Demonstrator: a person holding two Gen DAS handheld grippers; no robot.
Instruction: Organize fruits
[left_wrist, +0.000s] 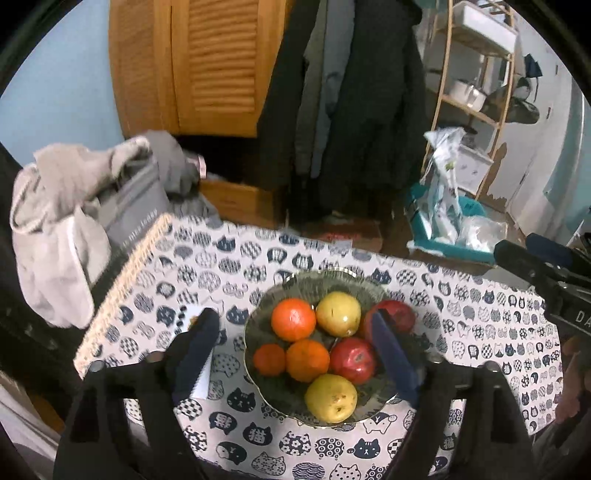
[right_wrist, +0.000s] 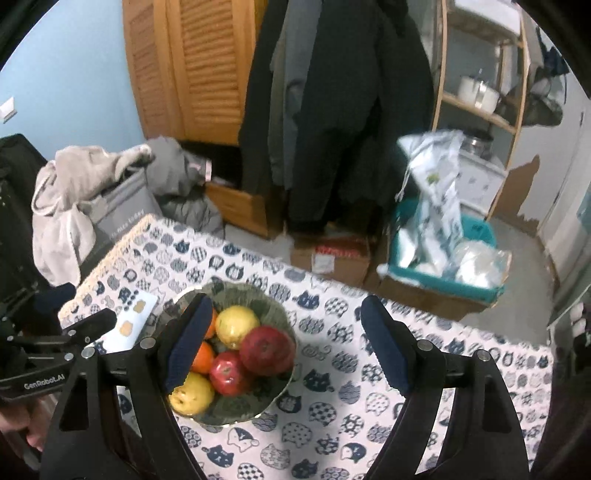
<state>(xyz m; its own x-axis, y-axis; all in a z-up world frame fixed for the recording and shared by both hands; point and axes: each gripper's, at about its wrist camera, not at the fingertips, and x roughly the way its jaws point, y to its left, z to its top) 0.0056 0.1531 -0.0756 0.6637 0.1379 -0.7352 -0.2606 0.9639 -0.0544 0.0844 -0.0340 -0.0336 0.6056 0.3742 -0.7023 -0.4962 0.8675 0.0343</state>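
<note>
The left gripper (left_wrist: 295, 354) hangs over the bowl (left_wrist: 266, 302) with its fingers (left_wrist: 197, 350) spread wide and nothing between them; the bowl's fruit shows in the gap. The right gripper (right_wrist: 284, 343) is likewise released and empty, its left finger (right_wrist: 188, 339) crossing in front of the bowl (right_wrist: 236, 291) and its right finger over bare cloth.

The bowl, dark glass with a scalloped rim, stands on a bench covered by a white tablecloth (left_wrist: 480, 332) printed with navy cat heads. At its near edge lies a yellow pear (left_wrist: 331, 398). Just behind it sit a small orange (left_wrist: 269, 359), a larger orange (left_wrist: 307, 360) and a red apple (left_wrist: 352, 360), side by side and touching. In the far row are a big orange (left_wrist: 293, 319), a second yellow pear (left_wrist: 338, 313) and a second red apple (left_wrist: 397, 315), partly hidden by the left gripper's right finger.

Left of the bowl a white card (right_wrist: 131, 326) with dark dots and tan shapes lies flat on the cloth.

Beyond the bench, grey clothes (left_wrist: 55, 206) are heaped at left, dark coats (left_wrist: 362, 103) hang in front of a wooden louvred cupboard (left_wrist: 207, 62), and a teal bin (right_wrist: 443, 269) of plastic bags stands on the floor at right by a wooden shelf (left_wrist: 476, 74).
</note>
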